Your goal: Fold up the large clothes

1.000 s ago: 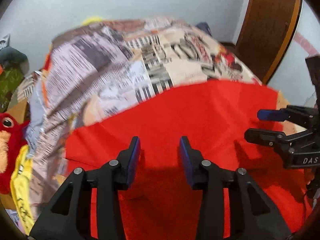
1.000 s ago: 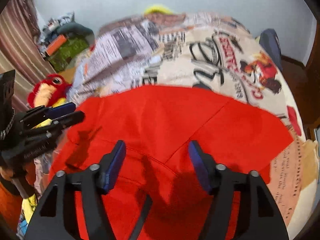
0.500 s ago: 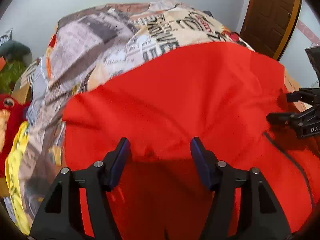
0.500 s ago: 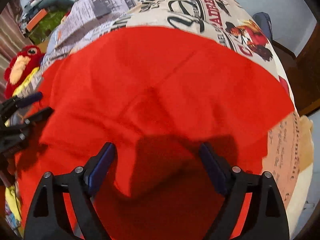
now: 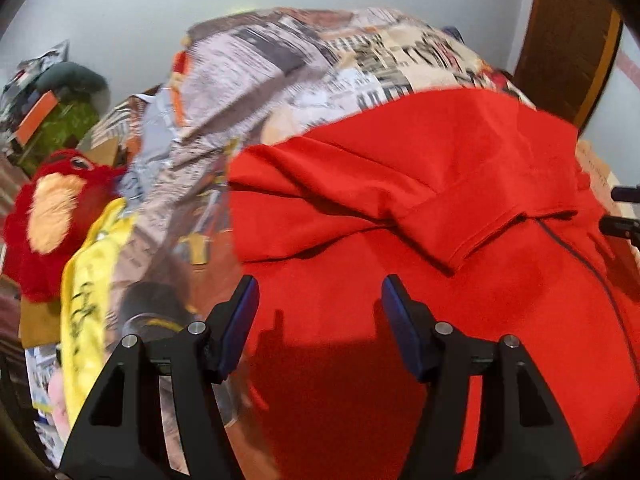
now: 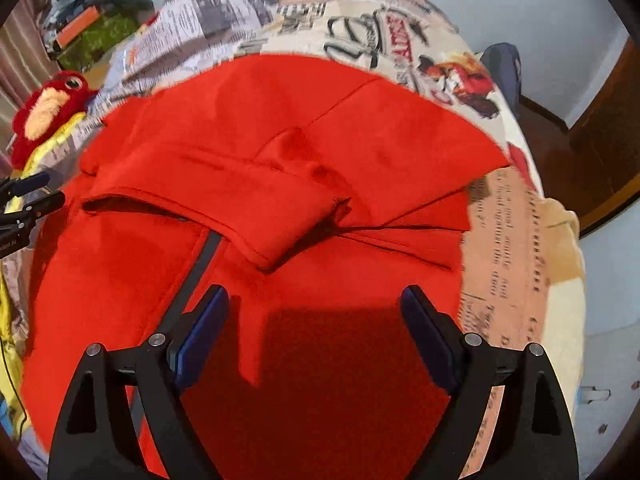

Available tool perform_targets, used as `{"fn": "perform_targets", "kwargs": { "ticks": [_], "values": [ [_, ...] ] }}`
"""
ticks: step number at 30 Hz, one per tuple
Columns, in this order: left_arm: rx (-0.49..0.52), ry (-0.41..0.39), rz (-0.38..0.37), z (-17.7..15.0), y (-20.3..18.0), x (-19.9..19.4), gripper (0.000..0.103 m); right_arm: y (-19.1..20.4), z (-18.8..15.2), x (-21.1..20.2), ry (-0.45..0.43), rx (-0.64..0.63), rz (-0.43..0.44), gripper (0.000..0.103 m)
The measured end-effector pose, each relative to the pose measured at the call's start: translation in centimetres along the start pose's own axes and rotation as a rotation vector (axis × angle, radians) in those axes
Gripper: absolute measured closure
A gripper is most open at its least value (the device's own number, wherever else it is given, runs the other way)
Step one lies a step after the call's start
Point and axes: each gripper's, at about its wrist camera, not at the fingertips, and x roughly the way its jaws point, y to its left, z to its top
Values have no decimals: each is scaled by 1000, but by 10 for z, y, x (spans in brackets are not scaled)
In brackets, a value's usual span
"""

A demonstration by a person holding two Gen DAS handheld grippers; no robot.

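Note:
A large red garment (image 5: 400, 208) lies spread on the bed, its far part folded back toward me in a thick hemmed flap (image 6: 256, 208). A dark stripe (image 6: 200, 264) runs down the lower layer. My left gripper (image 5: 316, 308) is open and empty above the garment's near left part. My right gripper (image 6: 314, 320) is open wide and empty above the near right part. The right gripper's tips show at the right edge of the left wrist view (image 5: 624, 212). The left gripper's tips show at the left edge of the right wrist view (image 6: 32, 196).
The bed has a newspaper-print cover (image 5: 288, 68). A red plush toy (image 5: 52, 216) and a yellow cloth (image 5: 92, 276) lie at the bed's left side. Clutter (image 6: 92, 28) sits far left by the wall. A brown door (image 5: 568, 36) stands at the right.
Both grippers have opened and let go of the red garment's far edge. That edge now lies folded over the lower part. Both grippers have drawn back toward me.

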Motion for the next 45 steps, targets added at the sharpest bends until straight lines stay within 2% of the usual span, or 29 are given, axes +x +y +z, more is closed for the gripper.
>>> {"fn": "perform_targets", "kwargs": {
  "ticks": [7, 13, 16, 20, 27, 31, 35, 37, 38, 39, 41, 43, 44, 45],
  "values": [
    [-56, -60, 28, -14, 28, -55, 40, -4, -10, -52, -106, 16, -41, 17],
    [-114, -14, -5, -40, 41, -68, 39, -21, -25, -78, -180, 65, -45, 17],
    [-143, 43, -52, -60, 46, -60, 39, -30, -36, -76, -149, 80, -50, 17],
    [-244, 142, -170, -89, 58, -38, 39, -45, -56, -62, -73, 110, -37, 17],
    [-306, 281, -299, -121, 51, -2, 39, -77, -95, -41, 3, 257, 60, 17],
    [-325, 304, -327, -127, 40, 10, 39, -88, -105, -31, 10, 319, 105, 17],
    [-264, 244, -370, -122, 20, -4, 41, -93, -108, -12, 58, 325, 140, 18],
    [-222, 221, -338, -120, 9, -8, 41, -94, -110, -10, 36, 318, 161, 19],
    [-197, 220, -318, -120, 3, -7, 43, -95, -111, -9, 26, 321, 178, 19],
    [-187, 221, -300, -121, 1, -6, 50, -96, -112, -7, 20, 330, 208, 22],
    [-191, 231, -271, -122, 2, 0, 63, -99, -113, -3, 34, 358, 274, 32],
    [-219, 227, -252, -122, 8, 0, 83, -99, -112, -4, 21, 375, 299, 49],
    [-236, 222, -250, -123, 12, -1, 87, -97, -111, -4, 19, 377, 307, 53],
    [-249, 216, -256, -124, 15, -3, 92, -95, -109, -5, 18, 374, 315, 62]
  ]
}}
